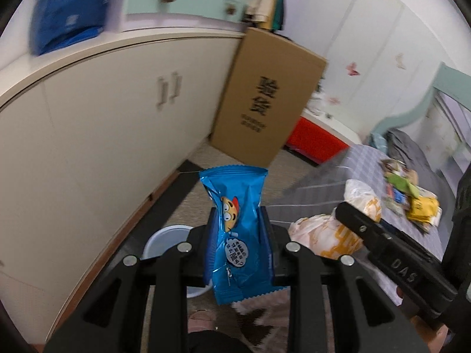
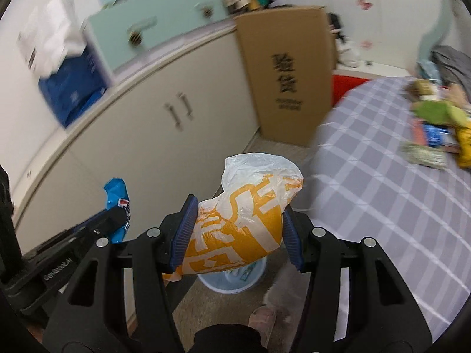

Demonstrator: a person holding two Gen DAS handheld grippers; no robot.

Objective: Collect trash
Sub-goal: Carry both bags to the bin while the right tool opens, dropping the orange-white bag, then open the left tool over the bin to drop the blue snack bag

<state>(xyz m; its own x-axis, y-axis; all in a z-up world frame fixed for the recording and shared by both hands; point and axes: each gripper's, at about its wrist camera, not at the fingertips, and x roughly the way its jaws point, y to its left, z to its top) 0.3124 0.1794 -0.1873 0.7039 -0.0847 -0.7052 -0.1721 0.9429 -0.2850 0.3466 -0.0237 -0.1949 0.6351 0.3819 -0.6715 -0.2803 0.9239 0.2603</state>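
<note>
the left gripper (image 1: 238,244) is clamped on a blue snack packet (image 1: 235,226), held upright in the air above a pale blue bin (image 1: 164,241) on the floor beside the cabinet (image 1: 103,123). the right gripper (image 2: 238,235) squeezes a white and orange plastic bag (image 2: 244,220) over the same bin (image 2: 235,279), next to the bed's near edge. more wrappers (image 2: 435,129) lie on the checked bed (image 2: 368,191) toward its far side, and a cardboard box (image 2: 288,76) stands against the cabinet's end.

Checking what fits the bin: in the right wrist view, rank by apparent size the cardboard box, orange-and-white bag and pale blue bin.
1. cardboard box
2. orange-and-white bag, though nearness inflates it
3. pale blue bin, mostly hidden behind the bag, so unsure
</note>
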